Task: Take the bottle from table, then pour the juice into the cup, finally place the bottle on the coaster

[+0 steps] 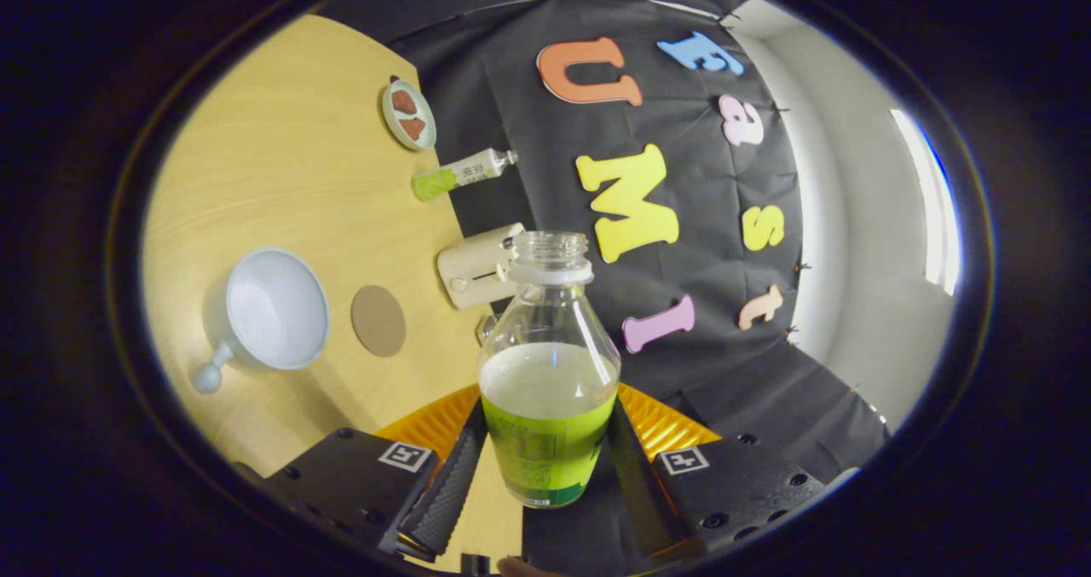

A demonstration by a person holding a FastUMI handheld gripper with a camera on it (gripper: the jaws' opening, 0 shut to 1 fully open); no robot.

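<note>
Now claw (pixel 545 466) clamped on bottle (pixel 548 372), long axis running straight ahead, open mouth pointing beyond fingertips

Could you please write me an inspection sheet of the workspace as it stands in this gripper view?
Surface: light wooden table, seen tilted.
Job's things: open bottle, uncapped and about half full of green juice, held between the fingers; white cup with handle, inside looks empty; round brown coaster beside the cup, bare.
Clutter: small white toaster; second bottle with green liquid; small plate with two reddish pieces.
Grippers: gripper shut on the bottle's lower body.
Cables: nothing seen.
Surroundings: black cloth wall; white wall beside it.
</note>
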